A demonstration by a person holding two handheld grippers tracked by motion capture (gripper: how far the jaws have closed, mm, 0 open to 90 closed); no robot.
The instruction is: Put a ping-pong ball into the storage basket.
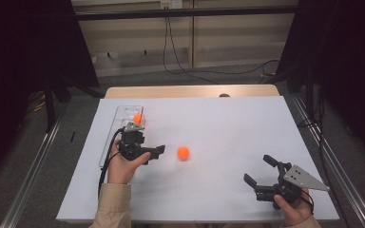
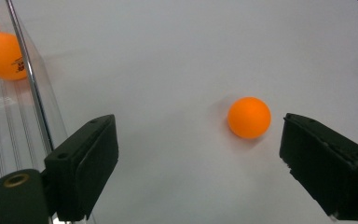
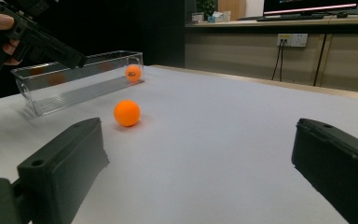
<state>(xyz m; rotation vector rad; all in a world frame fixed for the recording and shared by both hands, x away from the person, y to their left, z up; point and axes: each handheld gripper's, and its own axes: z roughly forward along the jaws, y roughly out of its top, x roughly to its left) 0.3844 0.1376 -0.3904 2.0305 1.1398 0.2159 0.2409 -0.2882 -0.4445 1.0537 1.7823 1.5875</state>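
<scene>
An orange ball (image 1: 183, 152) lies loose on the white table sheet, near the middle. A second orange ball (image 1: 138, 118) rests inside a clear plastic tray (image 1: 119, 128) at the left. My left gripper (image 1: 156, 153) hovers beside the tray, pointing right at the loose ball, and is open. In the left gripper view the loose ball (image 2: 249, 117) lies just beyond the open left gripper (image 2: 198, 126), nearer the right jaw, apart from both. My right gripper (image 1: 258, 168) stands open and holds nothing at the front right. In the right gripper view the loose ball (image 3: 127, 113) is well ahead of it.
The tray's long wall (image 2: 28, 79) runs close along my left jaw. A bare wooden strip (image 1: 190, 91) marks the table's far edge. Cables lie on the floor beyond it. Metal rails (image 1: 33, 166) flank the table, and dark curtains hang on both sides.
</scene>
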